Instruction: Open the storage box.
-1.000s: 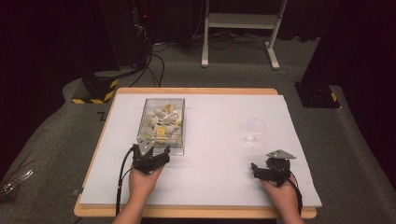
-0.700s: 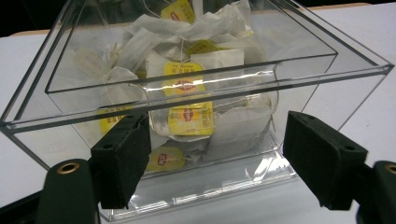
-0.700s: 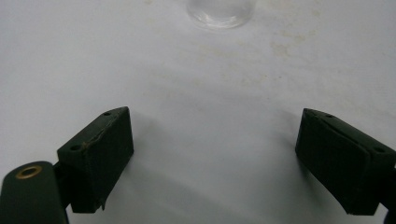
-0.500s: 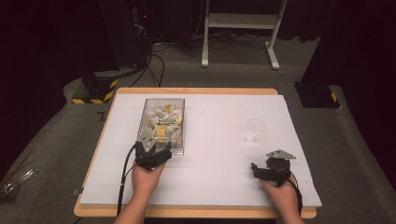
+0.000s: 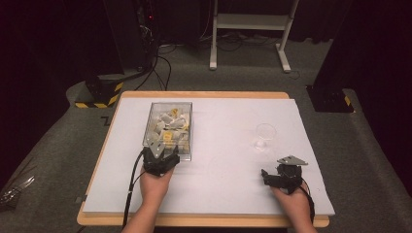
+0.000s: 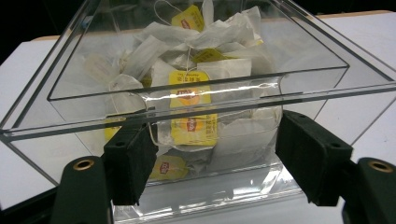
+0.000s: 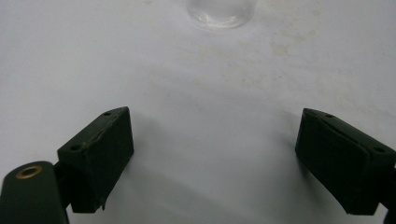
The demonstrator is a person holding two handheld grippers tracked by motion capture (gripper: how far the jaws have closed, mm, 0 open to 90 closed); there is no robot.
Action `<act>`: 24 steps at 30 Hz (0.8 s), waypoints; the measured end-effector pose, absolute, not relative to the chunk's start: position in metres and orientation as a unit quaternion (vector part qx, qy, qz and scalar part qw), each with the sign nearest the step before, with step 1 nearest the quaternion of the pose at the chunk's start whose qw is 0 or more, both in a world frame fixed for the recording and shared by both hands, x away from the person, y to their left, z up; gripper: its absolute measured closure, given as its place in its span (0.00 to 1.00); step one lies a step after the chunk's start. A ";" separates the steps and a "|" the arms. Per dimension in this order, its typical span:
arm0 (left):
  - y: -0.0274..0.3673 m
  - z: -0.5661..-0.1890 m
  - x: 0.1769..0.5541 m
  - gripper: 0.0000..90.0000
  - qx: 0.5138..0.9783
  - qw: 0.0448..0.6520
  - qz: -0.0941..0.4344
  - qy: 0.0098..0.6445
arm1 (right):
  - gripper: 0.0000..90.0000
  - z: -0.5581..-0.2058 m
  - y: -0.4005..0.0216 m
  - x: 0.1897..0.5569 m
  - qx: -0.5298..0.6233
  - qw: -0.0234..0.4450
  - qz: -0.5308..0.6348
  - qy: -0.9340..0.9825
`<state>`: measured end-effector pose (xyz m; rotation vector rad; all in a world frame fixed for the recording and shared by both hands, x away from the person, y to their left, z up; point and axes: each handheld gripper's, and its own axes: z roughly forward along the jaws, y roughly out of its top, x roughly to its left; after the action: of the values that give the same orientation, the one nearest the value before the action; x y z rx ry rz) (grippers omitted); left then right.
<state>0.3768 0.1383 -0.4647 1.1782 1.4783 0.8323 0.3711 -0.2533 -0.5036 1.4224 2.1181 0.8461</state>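
A clear plastic box holding several tea bags with yellow tags stands left of centre on the white mat. My left gripper sits at the box's near end, pointing into its near wall. Its jaws have just been closing a little. They still stand apart in front of the wall, with nothing held between the pads. My right gripper rests open on the mat at the near right, with only bare mat between its pads. A small clear cup stands just ahead of it.
The white mat covers a wooden table whose edge shows at the far side. Beyond the table are a dark floor, cables, a white stand and black and yellow striped blocks. A faint ring mark lies on the mat between the grippers.
The left gripper has edged slightly to the right along the box's near end. The right gripper, the box and the cup have kept their places.
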 end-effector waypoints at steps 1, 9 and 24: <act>0.138 -0.465 0.377 0.34 0.490 0.511 0.348 0.614 | 0.12 -0.504 -0.253 0.371 0.516 0.225 0.307 0.768; 0.135 -0.466 0.378 0.35 0.480 0.506 0.361 0.620 | 0.12 -0.504 -0.253 0.371 0.516 0.225 0.307 0.768; 0.132 -0.466 0.377 0.36 0.473 0.503 0.369 0.622 | 0.12 -0.504 -0.253 0.371 0.517 0.224 0.307 0.767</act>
<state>0.3772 0.1324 -0.4664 1.1428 1.5029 0.8924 0.3709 -0.2531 -0.5036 1.4253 2.1170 0.8466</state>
